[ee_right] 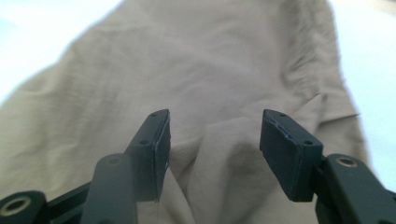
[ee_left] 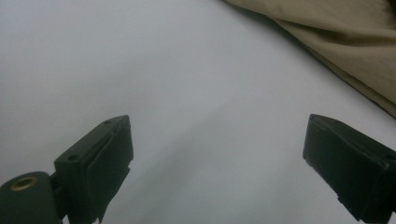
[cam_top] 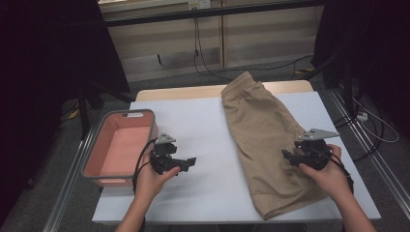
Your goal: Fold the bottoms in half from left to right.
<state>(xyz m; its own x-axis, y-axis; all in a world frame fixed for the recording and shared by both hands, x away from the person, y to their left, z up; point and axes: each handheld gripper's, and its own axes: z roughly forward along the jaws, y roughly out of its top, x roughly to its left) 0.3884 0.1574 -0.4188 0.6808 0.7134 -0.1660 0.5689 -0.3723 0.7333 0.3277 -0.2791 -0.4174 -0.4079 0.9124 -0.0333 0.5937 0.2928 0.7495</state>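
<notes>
the white table top (cam_top: 203, 145) is the largest thing here, with a strip of pale wood showing along its far edge. the tan shorts (cam_top: 270, 140) lie flat along its right half, running from the far edge, where the cloth just overlaps the wood strip, down to near the near edge; their right side comes close to the table's right edge. a salmon-pink bin (cam_top: 118, 145) with a grey rim sits at the left edge, part of it past the white sheet. between bin and shorts is a broad bare stretch of white, the widest room for moving. the right hand (cam_top: 329, 174) comes in from the bottom right, forearm slanting up and inward, and holds the right gripper (cam_top: 286, 155) low over the right part of the shorts, pointing left across the cloth. in the right gripper view its jaws stand apart above a raised fold of the shorts (ee_right: 219, 140), and the pads do not press on it. the left hand (cam_top: 152, 179) rises from the bottom left, wrist just beside the bin's near right corner, and holds the left gripper (cam_top: 189, 163) pointing right over the bare white. in the left gripper view its jaws are spread wide with nothing but white surface between them, and the edge of the shorts (ee_left: 336, 37) lies farther off at the upper right.
</notes>
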